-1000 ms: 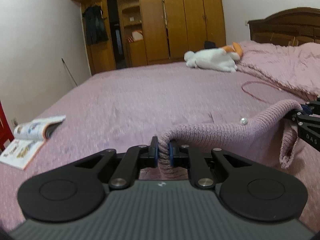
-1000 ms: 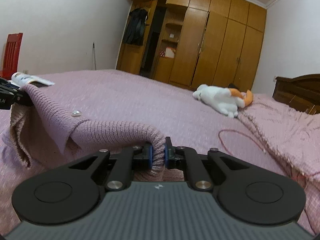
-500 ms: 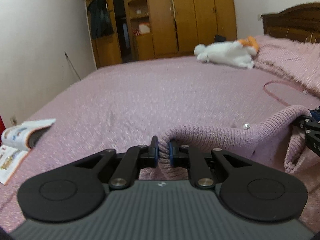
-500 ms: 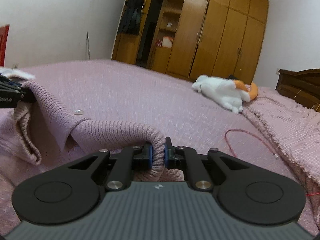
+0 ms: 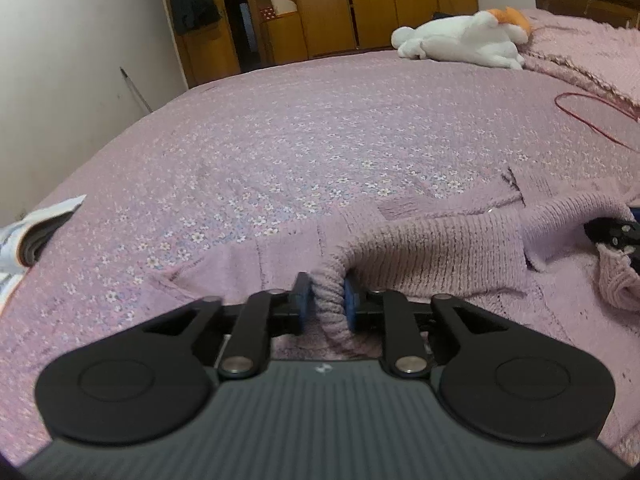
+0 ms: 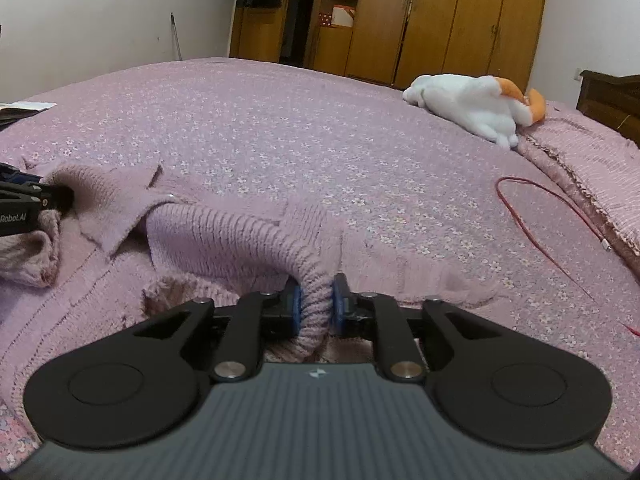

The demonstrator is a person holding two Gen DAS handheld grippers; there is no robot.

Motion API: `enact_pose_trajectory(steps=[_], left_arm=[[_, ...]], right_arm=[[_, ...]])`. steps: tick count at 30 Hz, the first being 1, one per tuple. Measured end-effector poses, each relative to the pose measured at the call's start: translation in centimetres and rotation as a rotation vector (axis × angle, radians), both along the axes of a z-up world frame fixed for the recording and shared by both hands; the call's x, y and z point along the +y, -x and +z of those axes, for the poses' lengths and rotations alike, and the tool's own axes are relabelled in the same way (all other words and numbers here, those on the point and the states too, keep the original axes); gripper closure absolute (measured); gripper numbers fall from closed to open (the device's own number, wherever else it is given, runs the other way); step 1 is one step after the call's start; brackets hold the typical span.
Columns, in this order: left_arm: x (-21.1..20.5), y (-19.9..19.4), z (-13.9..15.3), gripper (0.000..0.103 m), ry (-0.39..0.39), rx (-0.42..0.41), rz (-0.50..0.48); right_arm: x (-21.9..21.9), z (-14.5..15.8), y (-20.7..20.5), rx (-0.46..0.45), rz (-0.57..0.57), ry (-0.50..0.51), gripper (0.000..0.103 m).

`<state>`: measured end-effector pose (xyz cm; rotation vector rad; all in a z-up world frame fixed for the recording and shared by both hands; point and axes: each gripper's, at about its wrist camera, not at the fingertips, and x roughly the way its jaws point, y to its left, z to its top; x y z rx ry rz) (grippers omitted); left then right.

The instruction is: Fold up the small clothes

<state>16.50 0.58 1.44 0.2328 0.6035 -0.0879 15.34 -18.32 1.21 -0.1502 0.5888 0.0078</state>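
Observation:
A small pink knitted sweater (image 5: 432, 248) lies spread on the bed, its near edge folded over. My left gripper (image 5: 325, 300) is shut on a ribbed edge of the sweater, low over the bed. My right gripper (image 6: 315, 300) is shut on another ribbed edge of the same sweater (image 6: 224, 236). The right gripper's tip shows at the right edge of the left wrist view (image 5: 616, 232). The left gripper's tip shows at the left edge of the right wrist view (image 6: 24, 204).
The bed has a pink flowered cover (image 5: 320, 140). A white and orange plush toy (image 5: 464, 42) lies at the far side, beside a pink blanket (image 6: 592, 168) and a red cable (image 6: 536, 208). An open magazine (image 5: 28, 228) lies at the left edge. Wooden wardrobes (image 6: 440, 16) stand behind.
Both grippers have moved forward and down with the sweater edge. The raised fold now lies low over the rest of the sweater on the bed. The jaws look slightly wider apart.

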Motion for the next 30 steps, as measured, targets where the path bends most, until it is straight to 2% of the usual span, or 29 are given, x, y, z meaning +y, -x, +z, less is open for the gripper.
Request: enact_pose_trajectory(steps=[1, 4, 7, 11, 13, 17, 21, 23, 27, 30], left_arm=[[0.2, 0.2, 0.4, 0.07, -0.004, -0.001, -0.001], [0.9, 1.1, 1.8, 0.061, 0.024, -0.004, -0.012], [1.6, 2.0, 3.3, 0.053, 0.059, -0.007, -0.014], [2.4, 3.4, 4.7, 0.053, 0.1, 0.007, -0.025], [2.4, 3.9, 5.0, 0.053, 0.117, 0.021, -0.05], [1.8, 4.9, 4.5, 0.053, 0.101, 0.05, -0.079], [1.2, 6.0, 3.5, 0.053, 0.1, 0.089, -0.138], [0.7, 6.4, 3.1, 0.053, 0.074, 0.093, -0.17], [-0.7, 7.0, 2.0, 0.053, 0.0, 0.088, -0.251], [-1.4, 6.8, 0.9, 0.053, -0.049, 0.089, -0.262]], right_arm=[[-0.1, 0.2, 0.0, 0.004, 0.002, -0.007, 0.069], [-0.8, 1.8, 1.1, -0.015, 0.007, -0.046, 0.053], [-1.5, 3.5, 2.6, -0.043, 0.003, -0.08, 0.048], [-2.1, 4.9, 5.2, -0.047, 0.04, -0.1, 0.041], [-2.2, 5.1, 6.1, -0.035, 0.064, -0.096, 0.035], [-2.1, 4.2, 6.7, -0.019, 0.053, -0.05, 0.033], [-2.5, 3.8, 7.1, 0.003, 0.123, -0.136, 0.033], [-2.2, 3.9, 7.2, 0.018, 0.182, -0.14, 0.032], [-0.8, 3.6, 7.3, 0.046, 0.275, -0.081, 0.032], [0.3, 2.8, 6.6, 0.058, 0.328, 0.009, 0.032]])
